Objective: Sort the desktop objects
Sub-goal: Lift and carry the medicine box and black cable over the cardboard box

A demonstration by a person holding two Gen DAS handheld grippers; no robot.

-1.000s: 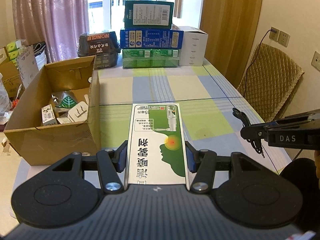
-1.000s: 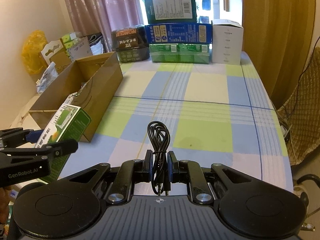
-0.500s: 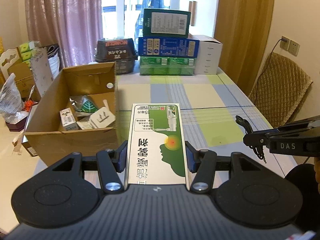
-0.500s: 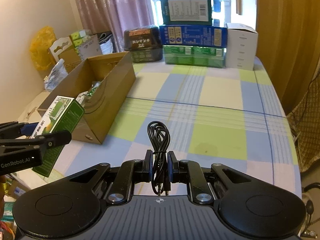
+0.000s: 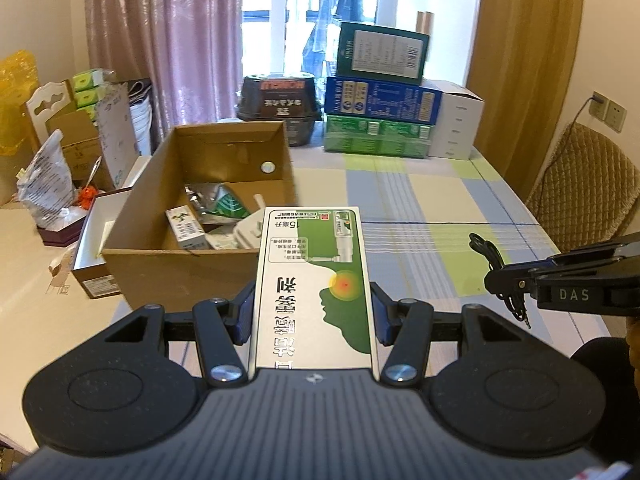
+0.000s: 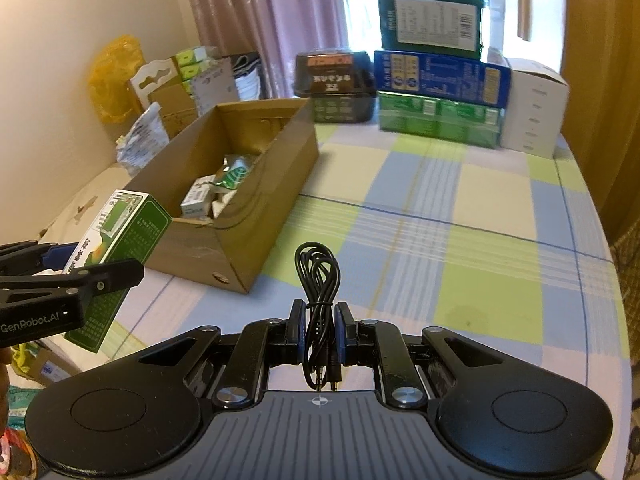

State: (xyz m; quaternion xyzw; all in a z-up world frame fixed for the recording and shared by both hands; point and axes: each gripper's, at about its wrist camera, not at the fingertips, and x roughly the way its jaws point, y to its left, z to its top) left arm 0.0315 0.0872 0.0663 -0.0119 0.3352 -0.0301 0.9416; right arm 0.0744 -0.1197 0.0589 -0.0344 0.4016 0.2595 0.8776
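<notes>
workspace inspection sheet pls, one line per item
surface: checked tablecloth, mostly bare in the middle
job's things: green box and coiled cable both held; carton part filled
clutter: stacked boxes at far edge
grippers: left gripper shut on green box; right gripper shut on cable
cables: wall cord at socket
surroundings: curtains, chair, bags on the floor

Both wrist views face forward over table (image 5: 440,200), sharing cardboard box (image 6: 240,240).
</notes>
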